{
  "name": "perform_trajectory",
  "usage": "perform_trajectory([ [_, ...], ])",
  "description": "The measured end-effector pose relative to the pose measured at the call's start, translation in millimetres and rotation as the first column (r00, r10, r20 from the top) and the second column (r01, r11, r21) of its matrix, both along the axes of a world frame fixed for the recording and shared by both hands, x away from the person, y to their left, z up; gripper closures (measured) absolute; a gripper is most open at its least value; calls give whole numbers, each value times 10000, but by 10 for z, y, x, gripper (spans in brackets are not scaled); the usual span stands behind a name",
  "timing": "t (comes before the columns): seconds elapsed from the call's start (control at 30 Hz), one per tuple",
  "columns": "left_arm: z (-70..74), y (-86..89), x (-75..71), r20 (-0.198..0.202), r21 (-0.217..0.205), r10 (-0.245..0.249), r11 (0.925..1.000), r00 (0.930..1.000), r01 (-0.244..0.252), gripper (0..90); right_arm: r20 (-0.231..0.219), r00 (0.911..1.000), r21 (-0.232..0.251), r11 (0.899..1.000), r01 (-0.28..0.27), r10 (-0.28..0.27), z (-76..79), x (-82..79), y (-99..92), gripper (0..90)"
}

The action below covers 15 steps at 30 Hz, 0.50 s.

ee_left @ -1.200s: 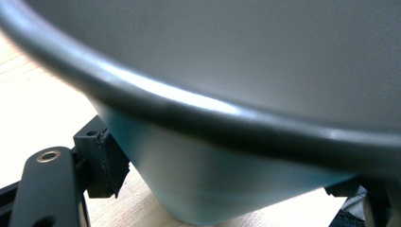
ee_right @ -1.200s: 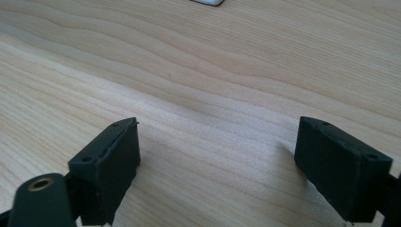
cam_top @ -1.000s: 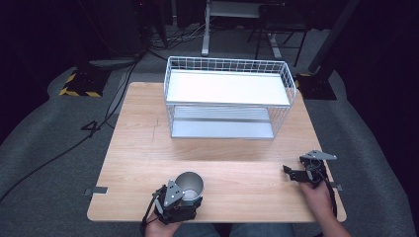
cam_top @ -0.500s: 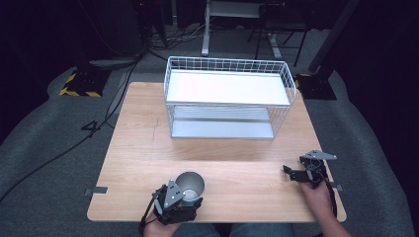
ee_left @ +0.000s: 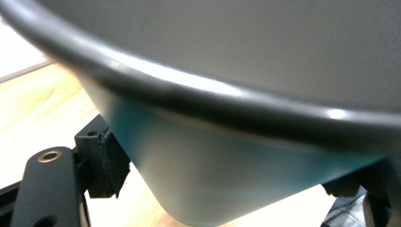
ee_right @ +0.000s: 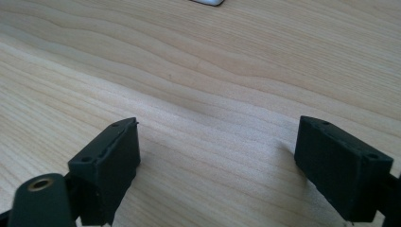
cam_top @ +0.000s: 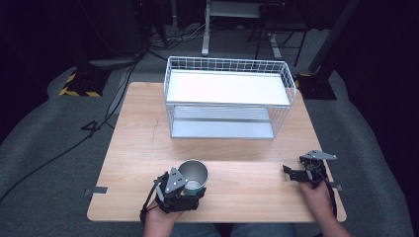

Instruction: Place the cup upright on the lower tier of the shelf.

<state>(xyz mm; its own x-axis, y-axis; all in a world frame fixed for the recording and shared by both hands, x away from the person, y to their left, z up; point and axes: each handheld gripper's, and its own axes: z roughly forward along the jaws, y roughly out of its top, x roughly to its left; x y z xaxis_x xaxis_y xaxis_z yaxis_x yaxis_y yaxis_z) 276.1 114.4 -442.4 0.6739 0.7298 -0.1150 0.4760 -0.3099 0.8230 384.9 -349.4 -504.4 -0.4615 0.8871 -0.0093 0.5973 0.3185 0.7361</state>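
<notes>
The metal cup (cam_top: 193, 174) sits clamped between the jaws of the left gripper (cam_top: 184, 188), so the pick-up looks done. Placing it, probably in the wire shelf rack (cam_top: 228, 101) ahead, remains. The right gripper (ee_right: 217, 156) rests with jaws apart, nothing between them.

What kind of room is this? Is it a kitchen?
Probably not a kitchen; it looks like a lab or studio. A bare wooden table stands on grey carpet, with cables on the floor and dark surroundings.
</notes>
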Motion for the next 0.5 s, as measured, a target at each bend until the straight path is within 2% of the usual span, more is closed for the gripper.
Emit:
perform_trajectory([
  [0.1,35,-8,38,-3,-78,0,10000,10000,0,201,5,10000,-3,10000,-7,7,0,0,-1,154],
  [0.2,106,-17,114,64,50,-106,9999,9999,106,200,3,10000,-3,10000,-5,5,0,0,0,155],
  [0.4,161,-31,228,-124,-321,-128,9994,9998,124,201,6,10000,-4,10000,-8,8,0,0,-1,154],
  [0.5,195,-42,293,-270,-261,-120,9996,9996,113,201,2,10000,-1,10000,-2,2,0,0,0,155],
])
